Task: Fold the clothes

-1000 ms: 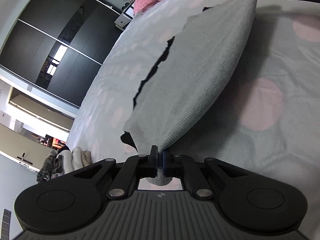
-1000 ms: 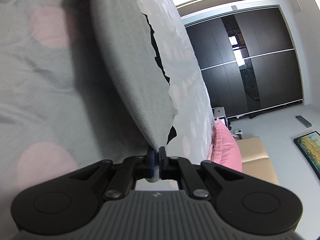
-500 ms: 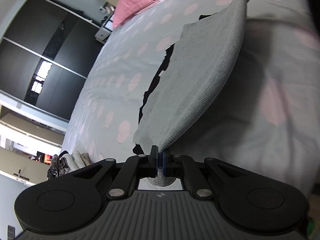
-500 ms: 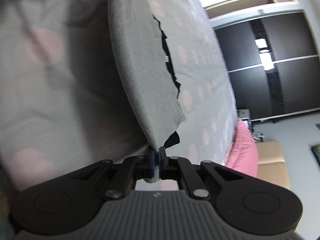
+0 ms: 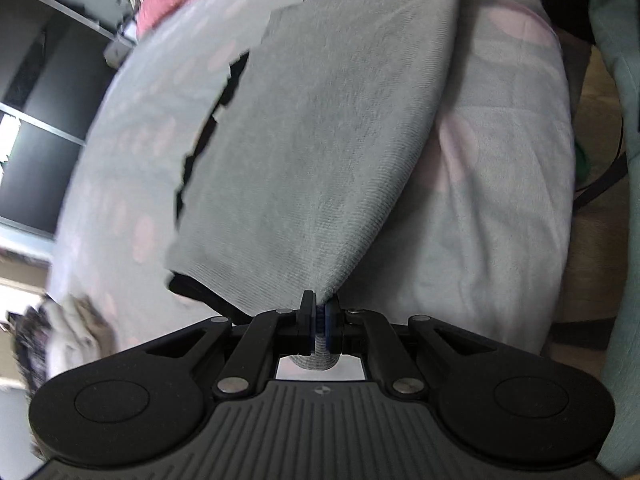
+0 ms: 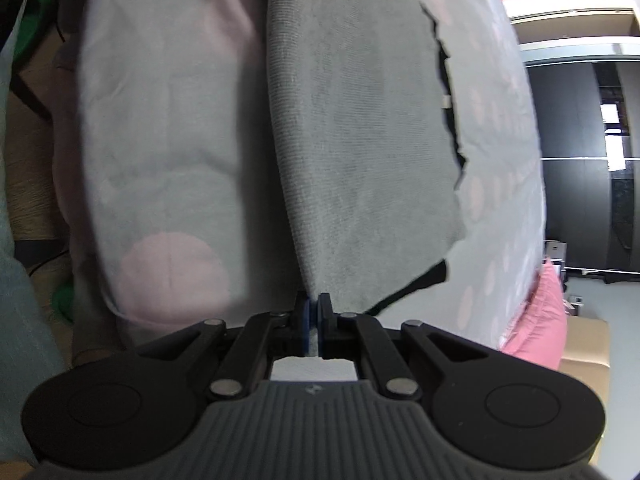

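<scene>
A grey knit garment with a black underside hangs stretched above the bed. My left gripper is shut on one corner of it, and a bunch of grey fabric shows behind the pads. At the top right of the left wrist view the other gripper pinches the far corner. In the right wrist view the same garment runs away from my right gripper, which is shut on its near corner. A black edge of the garment shows below the grey.
The bed has a pale grey cover with pink dots. A pink pillow lies at its head. A pile of other clothes sits at the left. Dark wardrobe doors stand beyond. A person's teal clothing is at the right.
Both grippers have swung round and moved towards the bed's edge with the garment still stretched between them. The bed's side and the floor now show.
</scene>
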The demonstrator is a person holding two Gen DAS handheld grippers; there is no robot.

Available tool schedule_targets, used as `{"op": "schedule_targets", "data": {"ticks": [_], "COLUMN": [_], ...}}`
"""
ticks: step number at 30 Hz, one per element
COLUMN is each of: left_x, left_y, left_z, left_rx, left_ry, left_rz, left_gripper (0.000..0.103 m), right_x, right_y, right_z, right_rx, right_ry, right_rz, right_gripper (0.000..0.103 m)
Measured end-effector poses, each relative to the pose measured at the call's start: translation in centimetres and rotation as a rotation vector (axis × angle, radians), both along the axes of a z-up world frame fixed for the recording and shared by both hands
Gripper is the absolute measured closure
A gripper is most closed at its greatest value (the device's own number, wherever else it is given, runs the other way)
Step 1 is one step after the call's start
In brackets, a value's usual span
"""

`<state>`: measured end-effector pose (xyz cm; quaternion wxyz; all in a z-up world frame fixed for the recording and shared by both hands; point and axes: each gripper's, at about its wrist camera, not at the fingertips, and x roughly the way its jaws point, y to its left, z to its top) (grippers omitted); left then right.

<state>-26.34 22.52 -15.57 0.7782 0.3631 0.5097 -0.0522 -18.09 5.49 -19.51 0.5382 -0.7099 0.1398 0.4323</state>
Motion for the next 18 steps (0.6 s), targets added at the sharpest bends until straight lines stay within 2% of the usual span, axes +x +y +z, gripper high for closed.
{"op": "schedule_targets", "data": {"ticks": [4, 5, 8, 12, 14, 18], "left_x": [0.3, 0.3, 0.3, 0.1, 0.2, 0.6], "left_y": [0.2, 0.3, 0.4, 0.7, 0.8, 1.4], "left_z": [-1.2, -1.3, -1.4, -0.2, 0.7, 2.7], "left_rx": [0.033, 0.037, 0.031, -0.006, -0.042, -0.104], "left_ry": [0.029, 0.038, 0.040, 0.004, -0.032, -0.078], "left_rz": [0.005, 0.005, 0.012, 0.026, 0.028, 0.032], "left_gripper": [0.094, 0.089, 0.083, 0.070, 0.058, 0.056], "right_x": [0.0, 0.0, -0.4, -0.6, -0.4, 0.4], "right_y": [0.2, 0.1, -0.3, -0.5, -0.6, -0.5], "right_z": [-1.1, -1.2, -1.2, -0.5, 0.5, 3.3], "right_rx": [-0.022, -0.027, -0.038, -0.030, -0.010, 0.071], "right_ry": [-0.005, -0.002, 0.010, 0.028, 0.037, 0.107], "right_rz": [0.003, 0.001, -0.004, -0.012, -0.023, -0.071], "right_gripper": [0.098, 0.098, 0.093, 0.075, 0.071, 0.060]}}
